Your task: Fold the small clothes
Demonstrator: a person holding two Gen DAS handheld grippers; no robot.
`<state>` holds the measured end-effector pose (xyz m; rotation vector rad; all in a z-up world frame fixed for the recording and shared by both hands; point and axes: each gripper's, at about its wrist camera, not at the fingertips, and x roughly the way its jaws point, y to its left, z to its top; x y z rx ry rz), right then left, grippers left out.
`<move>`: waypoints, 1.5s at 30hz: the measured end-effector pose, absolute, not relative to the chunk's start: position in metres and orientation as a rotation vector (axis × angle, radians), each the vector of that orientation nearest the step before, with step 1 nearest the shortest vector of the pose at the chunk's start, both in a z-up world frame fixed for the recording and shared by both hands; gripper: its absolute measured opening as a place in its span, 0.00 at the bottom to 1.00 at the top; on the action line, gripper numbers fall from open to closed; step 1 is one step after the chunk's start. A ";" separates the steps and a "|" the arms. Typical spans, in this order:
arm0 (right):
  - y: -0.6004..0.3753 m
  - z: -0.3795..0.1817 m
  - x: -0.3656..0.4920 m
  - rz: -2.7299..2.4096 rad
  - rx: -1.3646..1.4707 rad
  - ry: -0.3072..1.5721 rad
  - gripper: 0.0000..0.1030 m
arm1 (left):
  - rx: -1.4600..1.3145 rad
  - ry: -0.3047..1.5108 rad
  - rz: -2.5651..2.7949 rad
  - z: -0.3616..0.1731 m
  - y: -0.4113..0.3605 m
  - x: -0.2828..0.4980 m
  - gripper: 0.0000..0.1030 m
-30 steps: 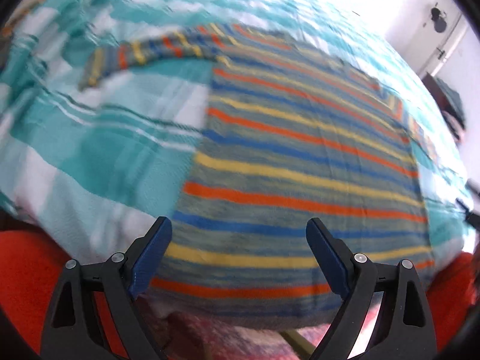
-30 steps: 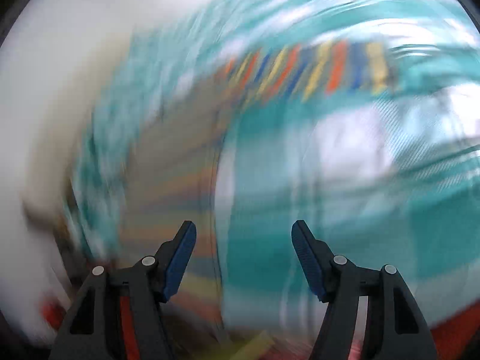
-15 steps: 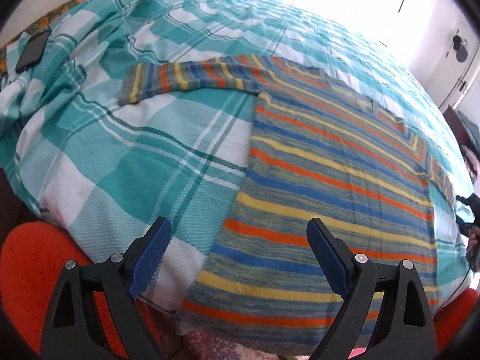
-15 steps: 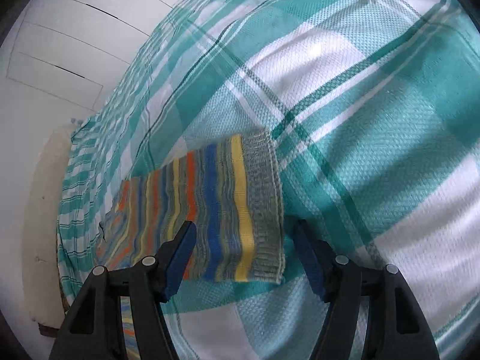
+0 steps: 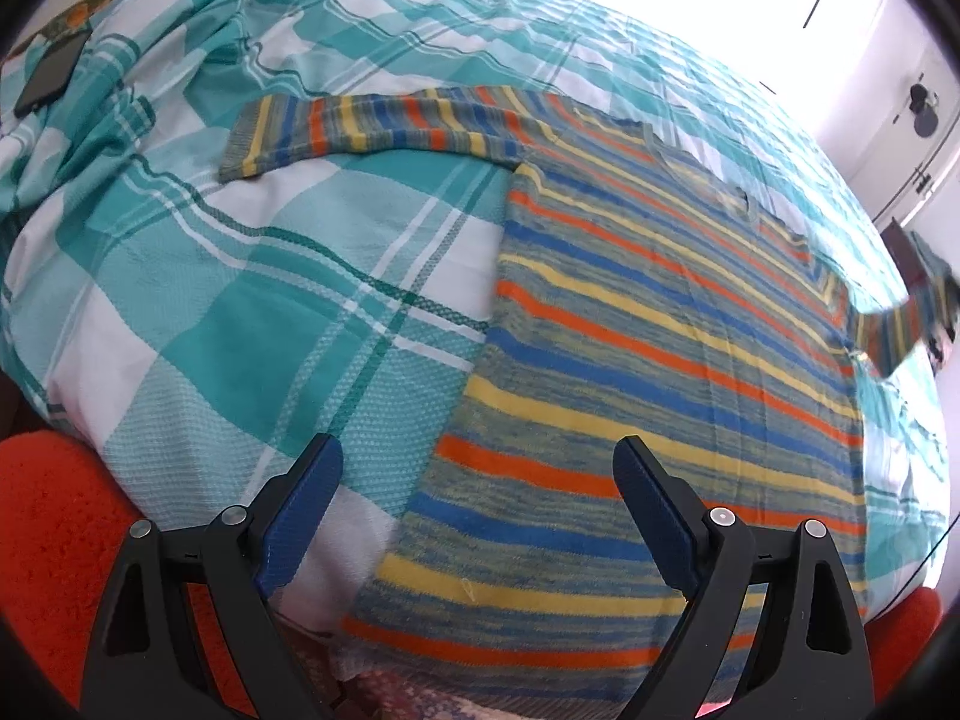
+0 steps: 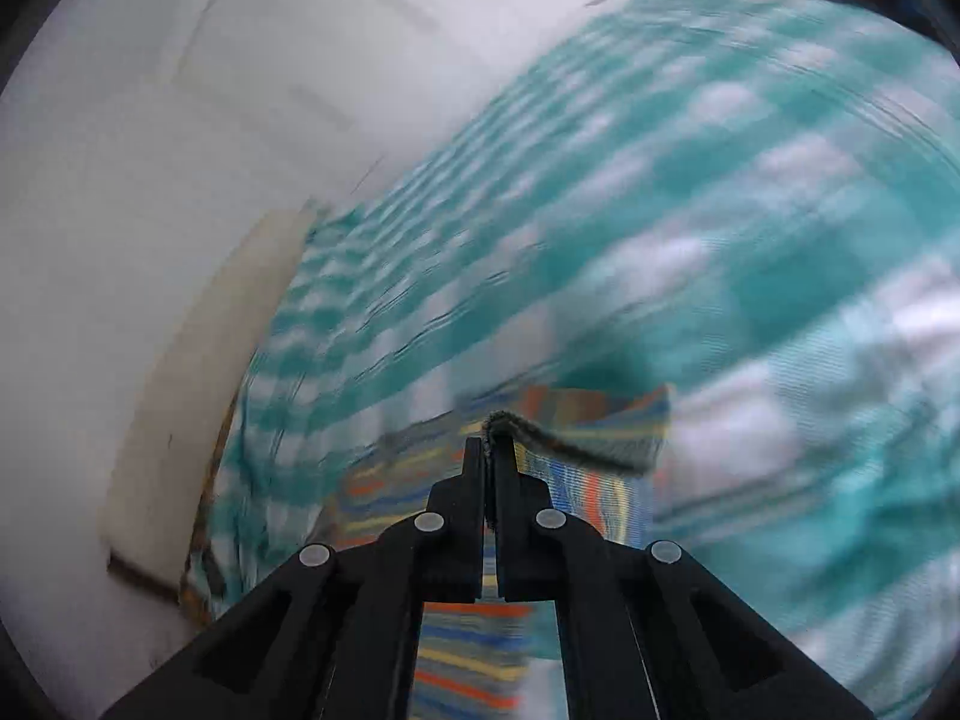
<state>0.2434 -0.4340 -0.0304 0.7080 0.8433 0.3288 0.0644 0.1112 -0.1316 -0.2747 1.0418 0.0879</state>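
A striped sweater point(image 5: 648, 348) in orange, yellow, blue and grey lies flat on the bed, hem toward me. Its left sleeve point(image 5: 372, 126) stretches out flat to the left. Its right sleeve point(image 5: 894, 330) is lifted off the bed at the far right. My left gripper point(image 5: 477, 498) is open and empty, just above the sweater's lower left corner. My right gripper point(image 6: 491, 450) is shut on the right sleeve's grey cuff point(image 6: 576, 441), holding it above the bed; this view is motion-blurred.
The bed has a teal and white checked cover point(image 5: 240, 300). A dark phone point(image 5: 51, 75) lies at the far left of the bed. An orange-red rug point(image 5: 48, 540) is on the floor below. White wall and cupboard doors point(image 6: 210, 120) stand beyond the bed.
My right gripper has closed on the right sleeve's cuff and lifted it off the bed. My left gripper has drifted slightly left and stays open.
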 end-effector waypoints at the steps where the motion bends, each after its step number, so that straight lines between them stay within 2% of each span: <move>1: -0.408 -0.024 0.254 0.369 0.678 0.851 0.03 | -0.271 1.038 0.084 -0.131 0.110 0.064 0.90; 7: -0.260 -0.040 0.315 0.542 0.573 0.925 0.05 | -0.236 1.046 0.076 -0.133 0.107 0.062 0.90; 9: -0.231 -0.065 0.332 0.617 0.615 1.028 0.21 | -0.230 1.058 0.076 -0.135 0.106 0.062 0.90; 10: -0.221 -0.077 0.338 0.633 0.651 1.084 0.47 | -0.226 1.060 0.075 -0.136 0.105 0.062 0.90; 11: -0.219 -0.083 0.340 0.653 0.689 1.097 0.57 | -0.222 1.060 0.074 -0.136 0.105 0.062 0.90; 16: -0.264 -0.079 0.341 0.602 0.727 1.042 0.57 | -0.211 1.054 0.063 -0.136 0.102 0.064 0.90; 18: -0.283 -0.084 0.339 0.506 0.619 1.099 0.56 | -0.211 1.057 0.059 -0.137 0.100 0.067 0.90; 20: -0.295 -0.096 0.336 0.479 0.576 1.156 0.45 | -0.204 1.065 0.056 -0.139 0.097 0.069 0.90; 24: -0.303 -0.151 0.325 0.402 0.457 1.300 0.39 | -0.171 1.080 0.058 -0.143 0.090 0.071 0.90; 25: -0.305 -0.170 0.322 0.304 0.341 1.359 0.23 | -0.157 1.078 0.062 -0.143 0.088 0.070 0.90; 26: -0.309 -0.176 0.320 0.256 0.300 1.370 0.01 | -0.149 1.076 0.065 -0.143 0.088 0.069 0.90; 27: -0.315 -0.173 0.317 0.218 0.287 1.336 0.01 | -0.142 1.074 0.067 -0.142 0.088 0.068 0.90; 28: -0.320 -0.167 0.315 0.204 0.302 1.295 0.04 | -0.141 1.074 0.066 -0.143 0.088 0.067 0.90; 30: -0.326 -0.152 0.315 0.171 0.306 1.235 0.22 | -0.139 1.082 0.065 -0.145 0.087 0.069 0.90; 31: -0.326 -0.144 0.319 0.186 0.309 1.212 0.44 | -0.138 1.087 0.064 -0.146 0.086 0.071 0.90; 32: -0.324 -0.140 0.324 0.200 0.304 1.210 0.57 | -0.138 1.093 0.063 -0.148 0.085 0.073 0.90; 35: -0.309 -0.148 0.341 0.208 0.231 1.272 0.56 | -0.124 1.101 0.061 -0.150 0.081 0.076 0.90; 36: -0.306 -0.156 0.344 0.209 0.212 1.302 0.50 | -0.117 1.101 0.060 -0.150 0.080 0.075 0.90; 37: -0.300 -0.164 0.345 0.197 0.184 1.328 0.18 | -0.107 1.102 0.062 -0.150 0.079 0.075 0.90; 38: -0.296 -0.171 0.346 0.169 0.146 1.340 0.03 | -0.102 1.103 0.065 -0.151 0.079 0.074 0.90; 45: -0.328 -0.179 0.338 0.068 0.254 1.280 0.01 | -0.122 1.105 0.065 -0.150 0.084 0.074 0.90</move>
